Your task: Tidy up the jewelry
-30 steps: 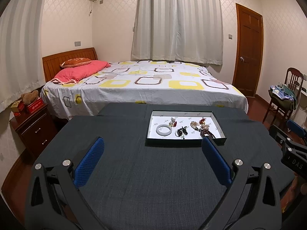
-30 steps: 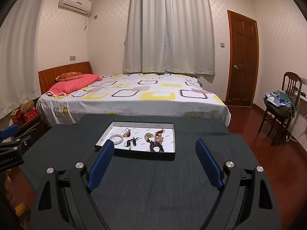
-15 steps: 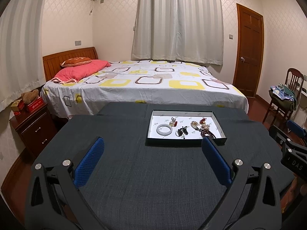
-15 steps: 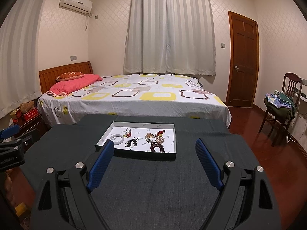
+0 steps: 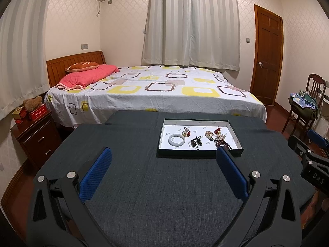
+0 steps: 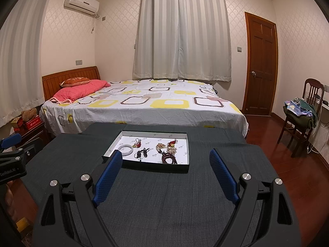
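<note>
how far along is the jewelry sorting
Nothing looks done yet: the white bangle, the dark trinket and the bead pile all lie loose in the tray. The left gripper and right gripper are open, empty. All sorting remains.

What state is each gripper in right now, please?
Left gripper: open, holding nothing.
Right gripper: open, holding nothing.

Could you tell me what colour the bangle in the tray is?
The bangle is milky white, clearest in the left wrist view.
</note>
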Tool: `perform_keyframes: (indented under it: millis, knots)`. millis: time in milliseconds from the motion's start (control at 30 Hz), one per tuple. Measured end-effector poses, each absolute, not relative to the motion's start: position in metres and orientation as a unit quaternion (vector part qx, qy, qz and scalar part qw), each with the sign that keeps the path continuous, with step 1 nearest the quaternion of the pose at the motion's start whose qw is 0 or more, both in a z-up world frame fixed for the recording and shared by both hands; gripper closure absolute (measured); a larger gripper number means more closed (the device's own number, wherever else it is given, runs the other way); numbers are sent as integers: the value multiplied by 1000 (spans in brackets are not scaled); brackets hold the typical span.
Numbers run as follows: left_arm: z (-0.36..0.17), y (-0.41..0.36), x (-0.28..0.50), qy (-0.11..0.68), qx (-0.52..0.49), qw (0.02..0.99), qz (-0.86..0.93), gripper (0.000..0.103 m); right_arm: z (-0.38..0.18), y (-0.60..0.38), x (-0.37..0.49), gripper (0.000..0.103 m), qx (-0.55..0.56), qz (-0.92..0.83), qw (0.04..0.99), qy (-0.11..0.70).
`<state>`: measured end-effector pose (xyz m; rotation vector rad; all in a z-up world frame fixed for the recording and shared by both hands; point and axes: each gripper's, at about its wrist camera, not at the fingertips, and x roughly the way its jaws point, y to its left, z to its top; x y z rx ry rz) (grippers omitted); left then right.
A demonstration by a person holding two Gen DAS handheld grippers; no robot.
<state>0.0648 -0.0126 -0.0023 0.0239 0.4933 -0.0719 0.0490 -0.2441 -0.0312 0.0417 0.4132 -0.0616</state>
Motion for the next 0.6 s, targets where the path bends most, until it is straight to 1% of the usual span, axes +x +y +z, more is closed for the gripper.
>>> perform_keyframes:
  millis: [600]
  knots:
    - [-3,-4,65,245,5,969,-30,4,-31,-241,49,19,20,-29,978,205]
